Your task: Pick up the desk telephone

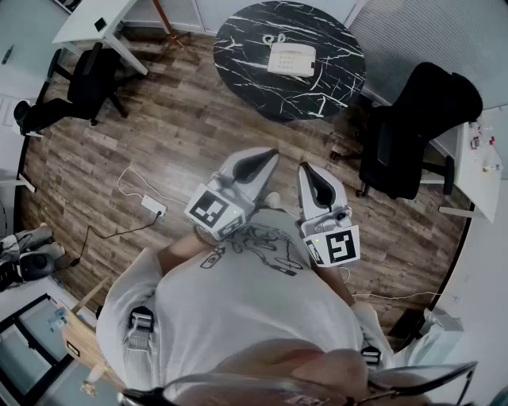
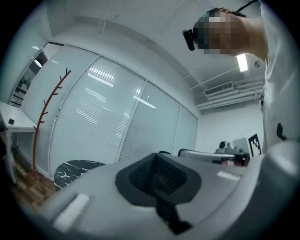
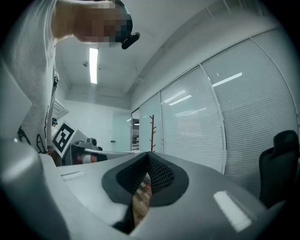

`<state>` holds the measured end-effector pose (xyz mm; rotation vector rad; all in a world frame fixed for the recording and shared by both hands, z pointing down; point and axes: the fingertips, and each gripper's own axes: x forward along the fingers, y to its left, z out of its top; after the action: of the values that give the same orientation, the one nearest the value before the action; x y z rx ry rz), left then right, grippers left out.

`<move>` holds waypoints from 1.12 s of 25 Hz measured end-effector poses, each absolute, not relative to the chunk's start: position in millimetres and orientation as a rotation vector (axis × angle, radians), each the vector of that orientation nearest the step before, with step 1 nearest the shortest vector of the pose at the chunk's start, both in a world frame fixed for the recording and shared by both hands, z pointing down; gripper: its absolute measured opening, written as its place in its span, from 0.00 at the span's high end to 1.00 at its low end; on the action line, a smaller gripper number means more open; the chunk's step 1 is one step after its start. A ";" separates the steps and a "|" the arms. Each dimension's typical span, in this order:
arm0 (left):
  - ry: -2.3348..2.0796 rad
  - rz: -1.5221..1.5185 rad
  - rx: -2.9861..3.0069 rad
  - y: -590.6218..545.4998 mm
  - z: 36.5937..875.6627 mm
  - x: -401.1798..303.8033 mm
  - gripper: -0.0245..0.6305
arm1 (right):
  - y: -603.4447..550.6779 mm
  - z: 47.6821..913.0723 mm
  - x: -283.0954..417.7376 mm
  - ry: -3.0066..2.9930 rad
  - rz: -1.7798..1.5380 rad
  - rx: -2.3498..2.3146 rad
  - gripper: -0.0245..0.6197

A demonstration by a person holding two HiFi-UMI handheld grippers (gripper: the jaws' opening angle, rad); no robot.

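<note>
Wood-plank floor (image 1: 182, 119) of an office, seen steeply from above.

Far left: a black office chair (image 1: 91, 75) is parked at a white desk (image 1: 91, 20). Nearer the person, a white power strip (image 1: 152, 208) lies on the boards with its cable trailing.

Left gripper (image 1: 258, 162): held level in front of the person's chest and aimed toward the far side of the room. In the left gripper view its fingers (image 2: 171, 178) are pressed together with nothing between them. That view also catches a red coat stand (image 2: 44, 112) and blinds behind glass.

Desk telephone (image 1: 291, 59): white, handset on its cradle, sitting on the round black marble tabletop (image 1: 246, 40) at the top of the head view. It is well apart from both grippers, with open floor between. It looks untouched, so the pick-up has not begun.

Right gripper (image 1: 313, 178): just beside the left one and also level. Its fingers (image 3: 161, 176) are brought together on nothing. Only a sliver of floor shows low down between the pads.

Judgement: both tools appear carried in a closed, tucked pose for walking. The approach to the table is the step in hand.

Far right: a second black chair (image 1: 417, 127) stands close to the table's right side. It may crowd an approach from there.
</note>
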<state>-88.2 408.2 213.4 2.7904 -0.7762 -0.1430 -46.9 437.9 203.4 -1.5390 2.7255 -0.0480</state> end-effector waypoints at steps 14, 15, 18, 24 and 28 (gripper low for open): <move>-0.776 -0.112 2.791 398.2 221.4 -68.1 0.96 | 426.2 207.4 -27.8 2.714 -0.067 -1.530 0.95; -0.777 -0.109 2.788 397.6 222.5 -65.4 0.96 | 425.0 207.8 -25.2 2.715 -0.068 -1.530 0.95; -0.788 -0.104 2.785 395.0 225.9 -57.5 0.96 | 422.0 207.1 -16.4 2.713 -0.064 -1.520 0.95; -0.837 -0.113 2.755 387.4 233.1 -33.1 0.96 | 418.6 217.6 8.9 2.739 -0.082 -1.493 0.95; -0.859 -0.102 2.748 382.7 238.8 -18.9 0.96 | 413.4 225.4 23.7 2.757 -0.097 -1.469 0.95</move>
<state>-18.9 382.7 238.8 2.7485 -0.8588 -0.1023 23.7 413.4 225.4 -1.4689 2.7574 -0.0967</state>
